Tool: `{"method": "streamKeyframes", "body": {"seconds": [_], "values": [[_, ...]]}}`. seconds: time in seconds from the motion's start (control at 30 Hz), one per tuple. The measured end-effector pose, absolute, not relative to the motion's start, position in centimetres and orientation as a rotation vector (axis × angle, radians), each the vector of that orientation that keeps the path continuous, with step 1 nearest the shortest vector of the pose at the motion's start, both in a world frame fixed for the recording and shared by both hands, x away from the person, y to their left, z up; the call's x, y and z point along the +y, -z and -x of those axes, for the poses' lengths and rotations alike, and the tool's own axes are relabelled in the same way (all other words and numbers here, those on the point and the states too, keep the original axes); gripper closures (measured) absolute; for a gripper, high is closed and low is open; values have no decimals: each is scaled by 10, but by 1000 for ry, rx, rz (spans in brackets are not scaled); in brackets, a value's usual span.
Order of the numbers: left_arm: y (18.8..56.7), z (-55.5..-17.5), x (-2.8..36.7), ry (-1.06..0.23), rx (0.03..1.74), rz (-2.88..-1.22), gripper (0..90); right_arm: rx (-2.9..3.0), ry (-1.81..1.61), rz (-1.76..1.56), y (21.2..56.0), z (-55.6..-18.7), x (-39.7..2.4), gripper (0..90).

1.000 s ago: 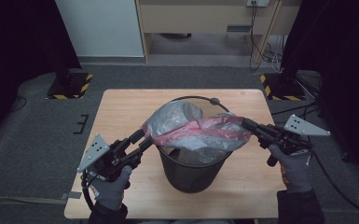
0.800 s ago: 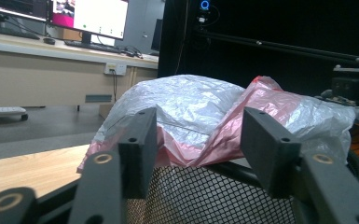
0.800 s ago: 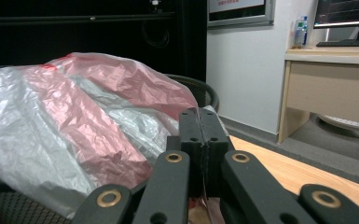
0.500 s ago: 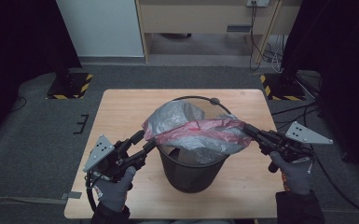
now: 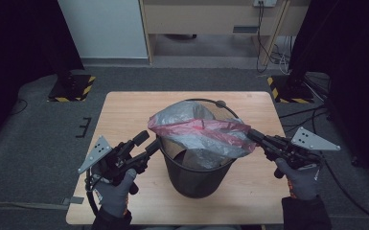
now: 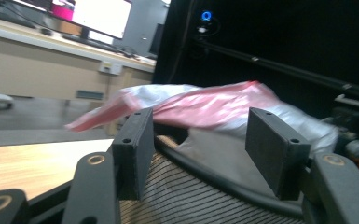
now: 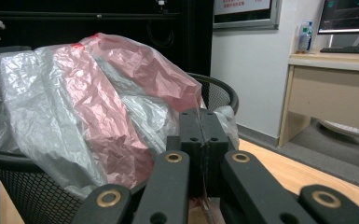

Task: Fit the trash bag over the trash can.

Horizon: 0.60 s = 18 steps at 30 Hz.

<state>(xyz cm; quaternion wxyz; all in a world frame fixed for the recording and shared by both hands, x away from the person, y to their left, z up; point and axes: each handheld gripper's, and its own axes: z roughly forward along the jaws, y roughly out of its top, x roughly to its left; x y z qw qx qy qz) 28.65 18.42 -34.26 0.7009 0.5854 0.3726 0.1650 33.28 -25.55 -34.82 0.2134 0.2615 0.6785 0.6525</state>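
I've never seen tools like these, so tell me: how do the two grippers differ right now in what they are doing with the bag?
The right gripper has its fingers pinched shut on the plastic bag, holding its edge out past the bin's right rim. The left gripper has just been opening; its fingers stand apart with nothing pressed between them, at the black mesh bin rim on the other side. Both are black, held in gloved hands, and point inward at the bin.

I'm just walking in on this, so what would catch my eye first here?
A black mesh bin at the middle of the wooden table, with a crumpled grey and pink plastic bag billowing over its rim. The right gripper is pinched shut on the bag's edge at the bin's right side, while the left gripper stands open at the left rim.
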Motion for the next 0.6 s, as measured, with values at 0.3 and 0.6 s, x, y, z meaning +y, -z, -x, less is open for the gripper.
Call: {"method": "streamKeyframes", "body": {"seconds": [0.3,0.6], "values": [[334,-303,163,-324,813,-1325,385,1890,-1814,-726,347,-333,-253,898],[329,-303,161,-415,795,-1380,387,1792,-1861,-759,338,-333,-260,732]]}}
